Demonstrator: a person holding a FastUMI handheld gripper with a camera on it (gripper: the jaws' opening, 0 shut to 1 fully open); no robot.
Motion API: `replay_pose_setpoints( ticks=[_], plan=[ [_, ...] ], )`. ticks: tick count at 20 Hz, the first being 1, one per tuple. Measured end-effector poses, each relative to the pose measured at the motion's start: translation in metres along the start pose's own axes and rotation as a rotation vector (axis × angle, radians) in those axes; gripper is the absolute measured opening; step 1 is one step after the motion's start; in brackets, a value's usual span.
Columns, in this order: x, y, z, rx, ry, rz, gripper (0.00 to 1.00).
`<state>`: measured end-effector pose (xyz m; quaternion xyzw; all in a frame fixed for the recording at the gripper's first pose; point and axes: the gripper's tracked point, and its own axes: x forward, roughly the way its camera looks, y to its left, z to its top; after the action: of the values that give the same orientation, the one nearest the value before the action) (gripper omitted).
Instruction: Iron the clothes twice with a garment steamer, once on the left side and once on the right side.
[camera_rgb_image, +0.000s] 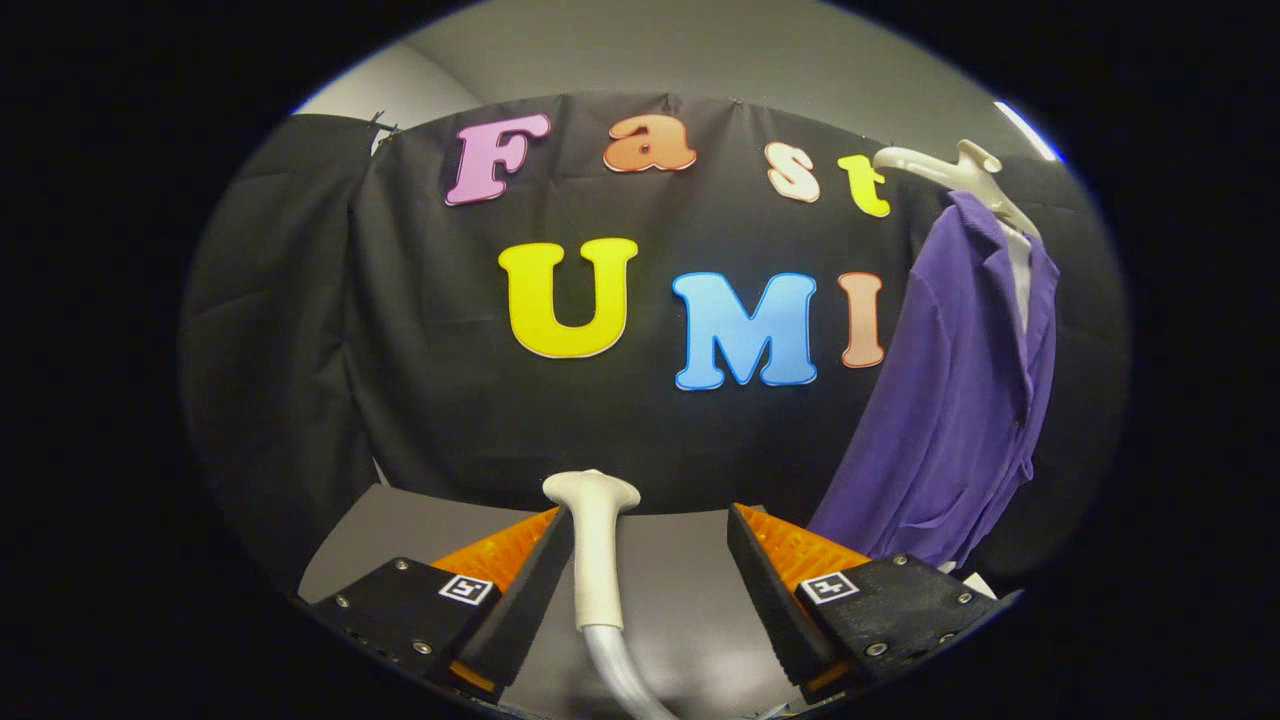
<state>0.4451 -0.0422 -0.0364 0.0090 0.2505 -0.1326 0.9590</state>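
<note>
A white garment steamer (596, 560) stands upright between my fingers, its flared head up and a grey hose leaving its lower end. My gripper (650, 520) is open: the steamer's handle lies against the left finger (530, 580), and a wide gap separates it from the right finger (765, 580). A purple shirt (955, 400) hangs on a white hanger (950, 168) beyond the right finger, against the black cloth wall, with its collar open and its hem reaching down near the table.
A grey tabletop (690, 590) lies under and ahead of the fingers, ending at the black cloth wall (420, 400). Something small and white (975, 582) sits by the shirt's hem.
</note>
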Motion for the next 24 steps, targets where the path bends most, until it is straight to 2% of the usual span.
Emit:
replay_pose_setpoints(
  ticks=[6,10,12,18,19,21,24],
  plan=[
    [0.083,0.027,-0.037,0.043,0.219,0.025,0.95],
    [0.111,0.028,-0.057,0.056,0.323,0.006,0.95],
    [0.111,0.028,-0.060,0.081,0.352,-0.007,0.94],
    [0.118,0.036,-0.091,0.058,0.477,-0.004,0.74],
    [0.120,0.032,-0.094,0.040,0.482,-0.032,0.68],
    [0.119,0.035,-0.093,0.035,0.475,-0.025,0.50],
    [0.104,0.043,-0.085,0.031,0.431,0.013,0.44]
  ],
)
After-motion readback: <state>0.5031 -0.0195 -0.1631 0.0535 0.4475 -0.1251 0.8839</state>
